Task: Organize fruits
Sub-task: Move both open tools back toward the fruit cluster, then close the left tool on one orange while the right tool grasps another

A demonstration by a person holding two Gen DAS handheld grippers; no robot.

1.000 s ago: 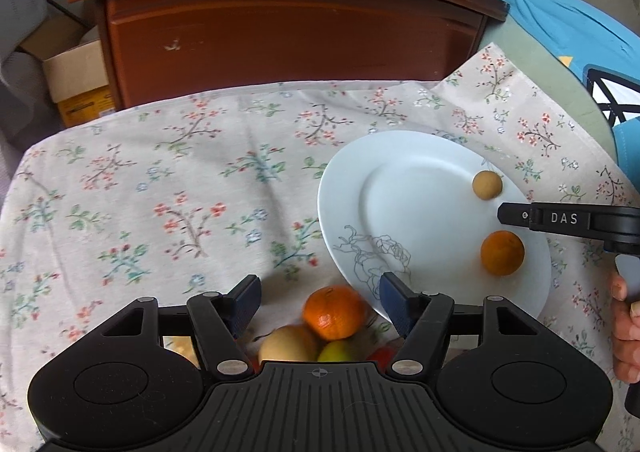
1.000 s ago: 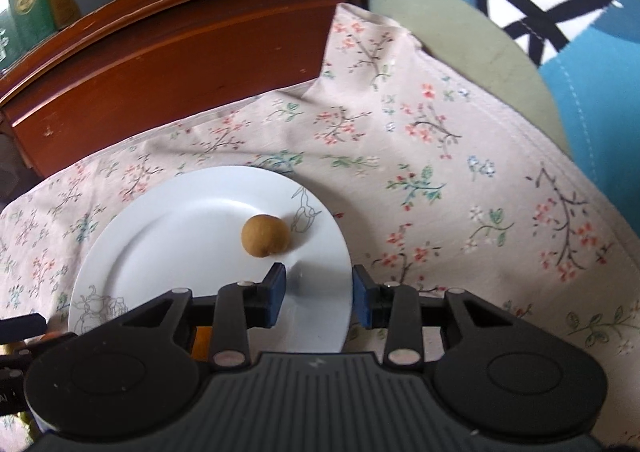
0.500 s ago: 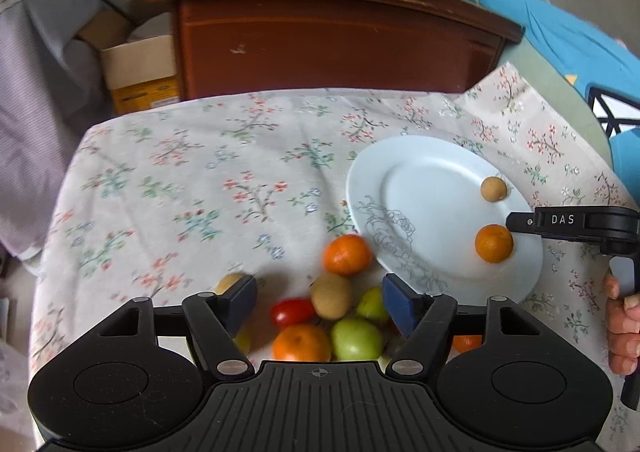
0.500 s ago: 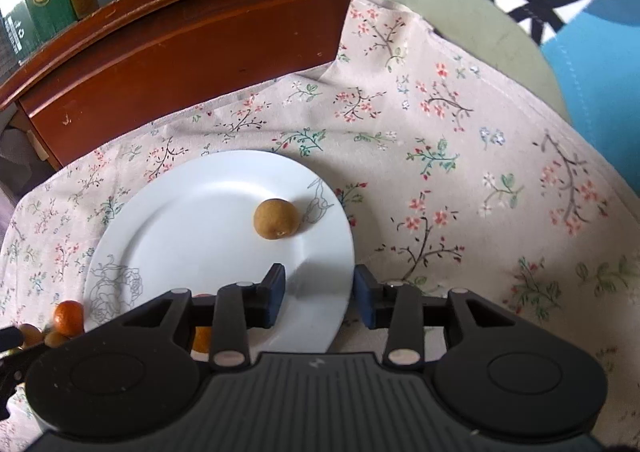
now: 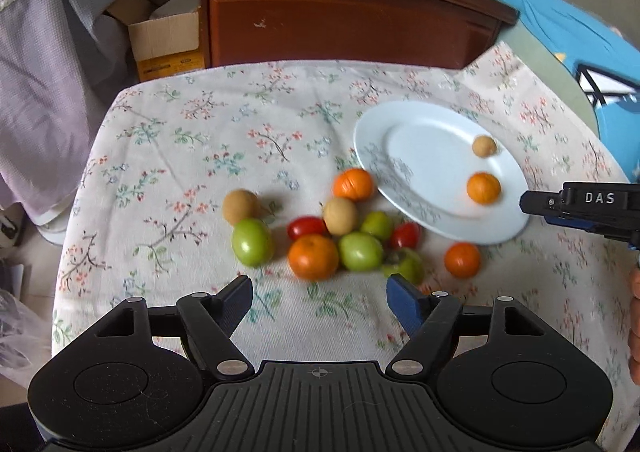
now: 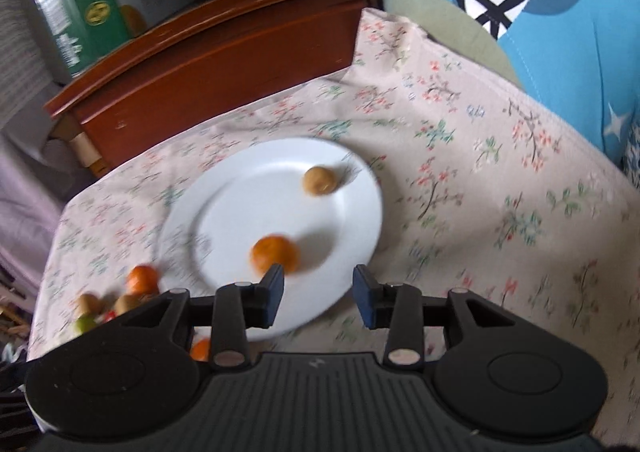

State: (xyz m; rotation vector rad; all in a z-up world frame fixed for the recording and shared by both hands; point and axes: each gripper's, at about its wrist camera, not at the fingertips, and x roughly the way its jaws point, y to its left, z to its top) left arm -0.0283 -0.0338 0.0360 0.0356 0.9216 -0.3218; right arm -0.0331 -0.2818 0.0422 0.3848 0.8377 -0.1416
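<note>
Over the floral tabletop (image 5: 192,140), we hover beside loose fruits (image 5: 320,236).
Our left gripper (image 5: 320,302) is opening, empty; our right gripper (image 6: 318,292) stands parted, empty, above the plate (image 6: 240,188) holding an orange (image 6: 274,252).

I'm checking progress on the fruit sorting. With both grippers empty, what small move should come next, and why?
Probably lower the left gripper, whose jaws are opening with nothing between them, onto the nearest orange fruit in the pile. The plate holds only one orange fruit and one brown fruit, and that pile fruit sits just ahead of the jaws.
</note>
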